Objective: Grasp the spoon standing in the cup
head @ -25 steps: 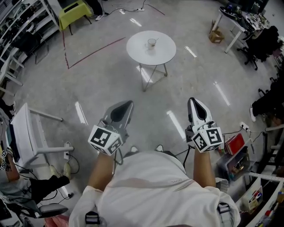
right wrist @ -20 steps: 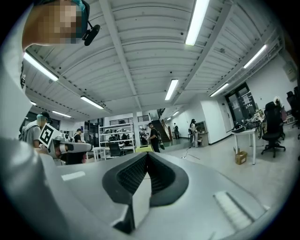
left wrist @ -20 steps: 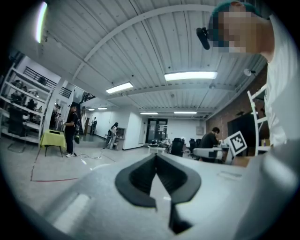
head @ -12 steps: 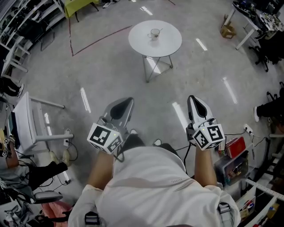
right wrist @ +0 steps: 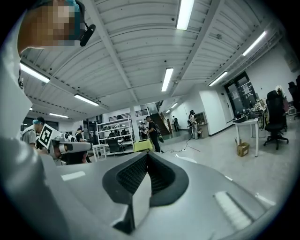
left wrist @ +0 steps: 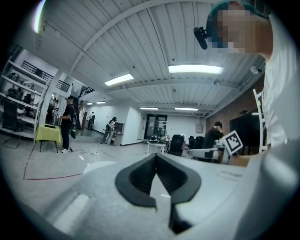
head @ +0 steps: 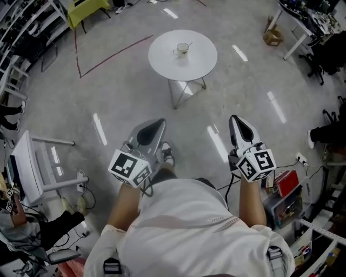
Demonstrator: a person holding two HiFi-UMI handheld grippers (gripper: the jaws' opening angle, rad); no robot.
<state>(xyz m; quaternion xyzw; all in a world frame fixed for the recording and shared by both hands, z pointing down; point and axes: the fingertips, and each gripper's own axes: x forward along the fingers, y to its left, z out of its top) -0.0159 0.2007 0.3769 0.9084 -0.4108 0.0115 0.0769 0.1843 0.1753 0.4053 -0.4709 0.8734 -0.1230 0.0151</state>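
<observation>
A small cup (head: 183, 50) with a spoon (head: 186, 46) leaning out of it stands on a round white table (head: 162, 59), far ahead in the head view. Both grippers are held level in front of the person's body, well short of the table. The left gripper (head: 159, 124) points at the floor space before the table, and its jaws meet at the tip (left wrist: 156, 155) with nothing between them. The right gripper (head: 237, 119) is likewise shut and empty (right wrist: 147, 153). The cup does not show clearly in either gripper view.
A red tape line (head: 111, 54) runs across the grey floor left of the table. A white frame (head: 32, 162) stands at the left, a yellow-green table (head: 89, 7) at the top left. A white desk (head: 289, 24) with a cardboard box (head: 272, 37) and chairs stands at the right. A red box (head: 285, 176) lies near the right hand.
The person has walked forward, and the view has shifted over the floor toward the table. A foot now shows ahead of the body. Both grippers keep the same pose, shut.
</observation>
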